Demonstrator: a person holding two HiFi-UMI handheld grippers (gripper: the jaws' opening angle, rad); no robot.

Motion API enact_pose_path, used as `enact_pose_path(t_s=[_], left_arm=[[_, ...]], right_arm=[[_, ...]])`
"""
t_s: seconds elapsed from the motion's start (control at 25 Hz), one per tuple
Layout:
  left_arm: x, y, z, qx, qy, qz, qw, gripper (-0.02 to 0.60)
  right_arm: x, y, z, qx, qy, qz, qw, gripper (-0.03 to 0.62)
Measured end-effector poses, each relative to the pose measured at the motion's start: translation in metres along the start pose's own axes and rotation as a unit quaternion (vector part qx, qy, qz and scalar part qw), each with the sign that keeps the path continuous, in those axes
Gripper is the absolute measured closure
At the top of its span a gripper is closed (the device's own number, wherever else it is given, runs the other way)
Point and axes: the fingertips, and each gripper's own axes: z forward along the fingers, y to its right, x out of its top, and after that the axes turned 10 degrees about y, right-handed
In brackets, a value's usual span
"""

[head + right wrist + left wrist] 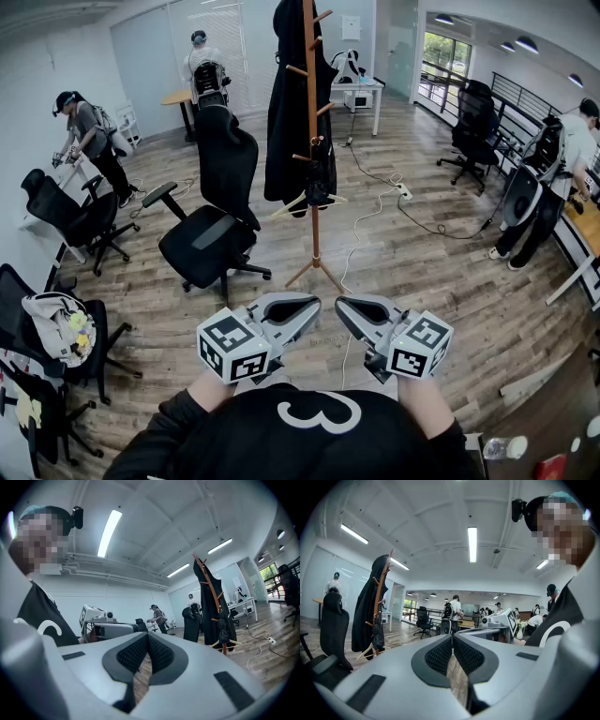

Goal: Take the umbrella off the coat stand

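A wooden coat stand (311, 141) rises in the middle of the room, a little way ahead of me. A long black coat (286, 103) hangs on it. Low on a peg of the stand hangs a dark folded umbrella (322, 176), with an empty wooden hanger (305, 202) beside it. My left gripper (307, 307) and right gripper (347, 309) are close to my chest, tips turned toward each other, well short of the stand. Both are shut with nothing between the pads. The umbrella (377, 637) is at the left of the left gripper view, and the umbrella (223, 629) is at the right of the right gripper view.
A black office chair (211, 225) stands just left of the stand. Cables and a power strip (404, 192) lie on the wood floor to its right. More chairs (70, 220) line the left wall. People work at desks at the left, back and right.
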Motion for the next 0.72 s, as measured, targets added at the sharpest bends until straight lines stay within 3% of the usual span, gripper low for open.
enact_pose_path(t_s=[0.72], left_arm=[[-0.016, -0.040, 0.004, 0.018, 0.010, -0.023, 0.9995, 0.557]], right_arm=[[-0.024, 0.028, 0.012, -0.013, -0.002, 0.011, 1.000, 0.568]])
